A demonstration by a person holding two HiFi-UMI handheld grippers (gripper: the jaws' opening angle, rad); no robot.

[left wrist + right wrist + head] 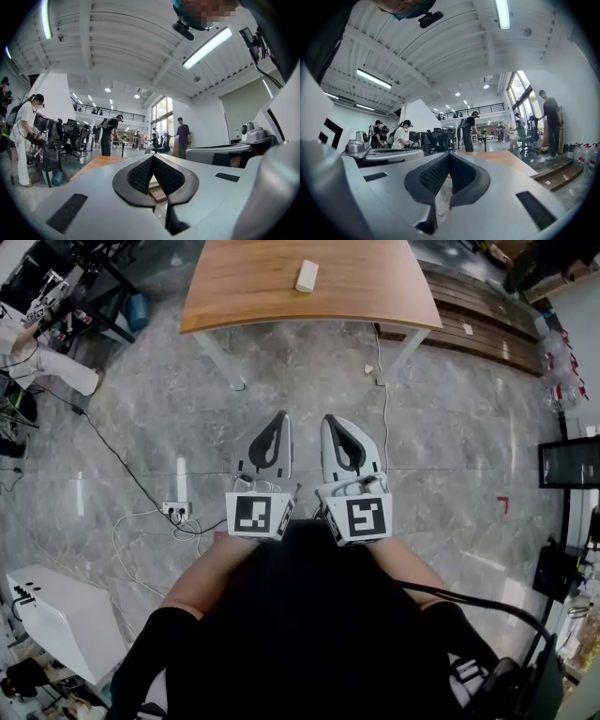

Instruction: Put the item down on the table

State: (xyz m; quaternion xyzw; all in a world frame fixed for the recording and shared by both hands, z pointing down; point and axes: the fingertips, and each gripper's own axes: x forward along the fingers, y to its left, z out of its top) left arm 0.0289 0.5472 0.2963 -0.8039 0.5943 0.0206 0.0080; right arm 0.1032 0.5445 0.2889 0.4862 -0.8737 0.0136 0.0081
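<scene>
A small white block (307, 276) lies on the wooden table (253, 292) at the top of the head view, well ahead of both grippers. My left gripper (280, 415) and right gripper (330, 418) are held side by side close to my body, over the grey stone floor, pointing level toward the table. Both have their jaws closed tip to tip with nothing between them. In the left gripper view the left gripper (153, 157) is shut, with the table edge (93, 164) beyond it. The right gripper view shows the right gripper (448, 153) shut, the table (506, 159) ahead.
A power strip (176, 511) and cables lie on the floor to the left. A white box (56, 620) stands at the lower left. Wooden steps (487, 320) run behind the table at right. Several people (110, 136) stand further back in the hall.
</scene>
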